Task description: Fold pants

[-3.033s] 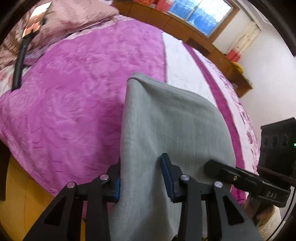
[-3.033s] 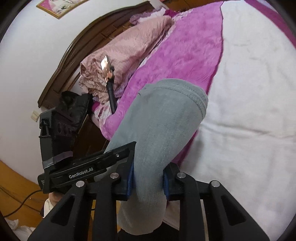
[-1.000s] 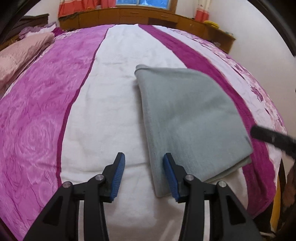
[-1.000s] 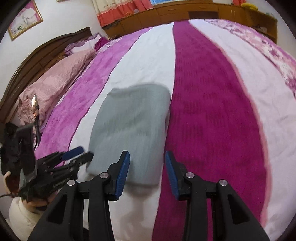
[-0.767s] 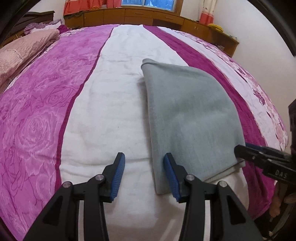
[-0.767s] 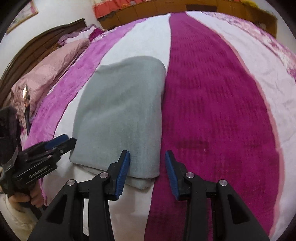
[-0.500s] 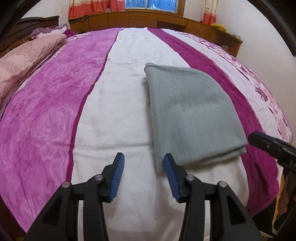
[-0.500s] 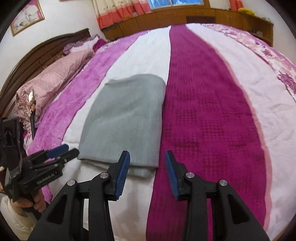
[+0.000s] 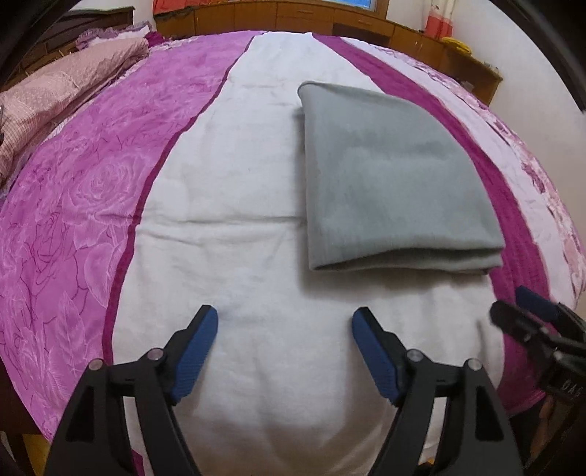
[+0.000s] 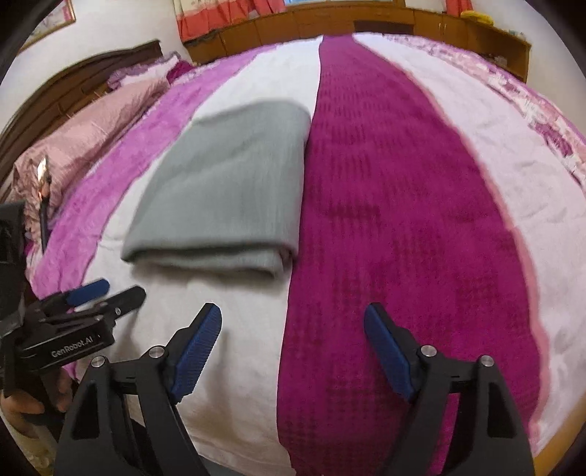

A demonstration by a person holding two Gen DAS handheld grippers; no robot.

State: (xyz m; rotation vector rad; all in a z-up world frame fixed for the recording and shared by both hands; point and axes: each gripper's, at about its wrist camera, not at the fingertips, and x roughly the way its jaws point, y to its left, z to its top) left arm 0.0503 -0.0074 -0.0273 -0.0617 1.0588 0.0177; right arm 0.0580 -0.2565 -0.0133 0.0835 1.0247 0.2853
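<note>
Nearest the cameras, the left gripper [image 9: 285,324] with blue-padded black fingers hangs above the white stripe of the bedspread [image 9: 234,263], its fingers spread wide and gripping nothing. The right gripper [image 10: 293,322] is likewise spread apart, empty, over the white and dark magenta stripes. Beyond both, the folded grey fabric pants [image 9: 388,175] lie flat on the white stripe. Farther off stand pink quilted pillows [image 10: 91,135] and wooden cabinets [image 10: 366,22].

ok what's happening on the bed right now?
A person with two handheld grippers is folding pants. The grey pants lie folded in a flat rectangle on the bedspread, touched by neither gripper. The left gripper and right gripper are both open and empty, short of the near edge.
</note>
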